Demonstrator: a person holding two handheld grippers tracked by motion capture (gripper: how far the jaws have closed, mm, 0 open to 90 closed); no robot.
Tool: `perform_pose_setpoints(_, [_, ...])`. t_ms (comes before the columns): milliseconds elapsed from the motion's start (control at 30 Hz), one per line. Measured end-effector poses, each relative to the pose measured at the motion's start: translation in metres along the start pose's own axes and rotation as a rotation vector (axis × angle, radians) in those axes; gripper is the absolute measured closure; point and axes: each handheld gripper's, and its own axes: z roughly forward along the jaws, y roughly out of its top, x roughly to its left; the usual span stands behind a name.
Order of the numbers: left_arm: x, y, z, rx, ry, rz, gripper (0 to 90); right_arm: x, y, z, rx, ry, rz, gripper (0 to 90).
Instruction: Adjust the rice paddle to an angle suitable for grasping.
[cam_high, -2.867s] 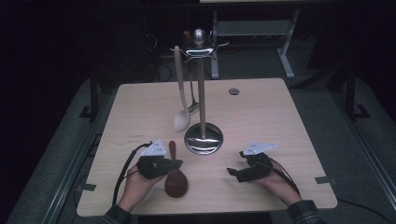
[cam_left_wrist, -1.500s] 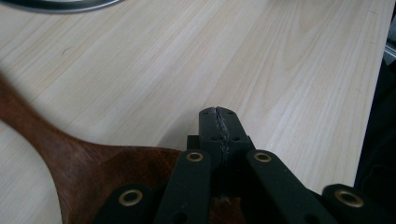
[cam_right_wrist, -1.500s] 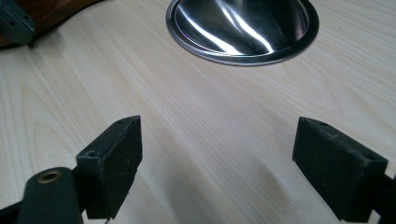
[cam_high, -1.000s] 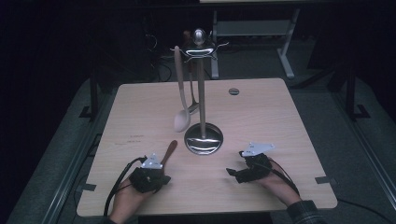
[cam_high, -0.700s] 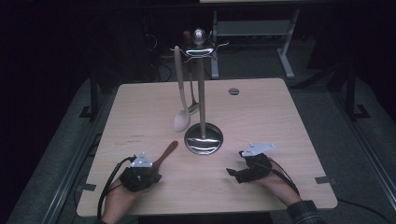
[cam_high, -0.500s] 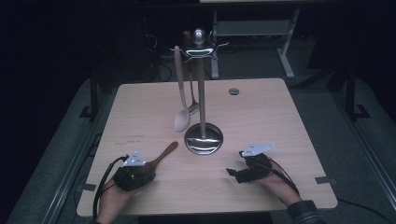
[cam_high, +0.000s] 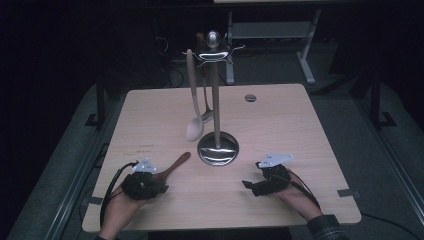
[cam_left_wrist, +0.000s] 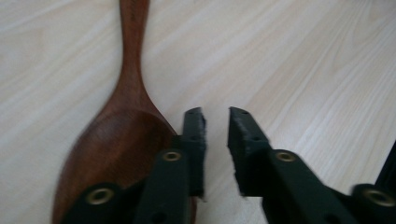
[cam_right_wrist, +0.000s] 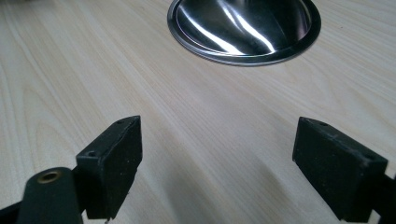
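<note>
Left gripper (cam_high: 150, 181) sits low at the near-left corner of the table (cam_high: 280, 120), and its jaws have just been opening a little: there's a narrow gap between them now with nothing in it but bare wood. The dark wooden spoon (cam_left_wrist: 119, 140) lies flat on the table right beside it. In the left gripper view the spoon's bowl is just off to the left of the jaws, partly tucked under the left one, with the handle running straight away from the camera. From the high view that handle (cam_high: 177, 161) pokes out toward the middle of the table, pointing at the shiny round base (cam_high: 218, 149) of the utensil stand.

That stand is the main thing out there: a thin pole (cam_high: 215, 100) rising from the base, with a pale spoon (cam_high: 195, 127) hanging from the hooks at the top, bowl down, plus a metal utensil (cam_high: 206, 102) hanging behind it. Small round grommet (cam_high: 250, 98) farther back on the table.

Right gripper (cam_high: 250, 186) rests at the near-right side, jaws spread wide apart and holding nothing. Its own view looks over clear wood at the edge of the base (cam_right_wrist: 243, 32), well apart from the jaws.
</note>
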Motion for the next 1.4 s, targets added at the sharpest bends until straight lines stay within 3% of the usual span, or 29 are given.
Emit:
perform_pose_setpoints(33, [0.002,0.004,0.000,0.016,-0.011,-0.011,68.9,0.000,0.000,0.000,0.001,-0.001,-0.002,15.6])
perform_pose_setpoints(67, [0.005,0.009,-0.001,0.053,-0.008,0.002,64.6,0.000,0.000,0.000,0.002,-0.001,-0.001,15.6])
perform_pose_setpoints(200, [0.014,0.025,-0.003,0.085,0.012,0.015,57.3,0.001,0.000,0.001,0.005,0.001,0.001,15.6])
perform_pose_setpoints(300, [0.021,0.037,-0.001,0.101,0.036,0.024,57.4,0.001,0.000,0.002,0.008,0.003,0.000,15.6])
perform_pose_setpoints(500, [0.038,0.059,0.016,0.195,0.043,0.034,60.1,0.000,0.000,0.001,0.006,0.003,0.000,15.7])
perform_pose_setpoints(700, [0.040,0.076,0.035,0.286,0.047,0.030,61.3,0.000,0.000,0.002,0.009,0.006,0.000,15.7])
perform_pose_setpoints(800, [0.041,0.079,0.044,0.308,0.056,0.022,63.7,0.001,0.000,0.001,0.011,0.007,0.004,15.7])
perform_pose_setpoints(1067, [0.041,0.080,0.055,0.356,0.097,0.053,68.6,0.001,0.000,0.001,0.012,0.009,0.004,15.7])
perform_pose_setpoints(1400, [0.042,0.077,0.059,0.355,0.109,0.045,73.7,0.001,0.000,0.001,0.012,0.012,-0.001,15.7])
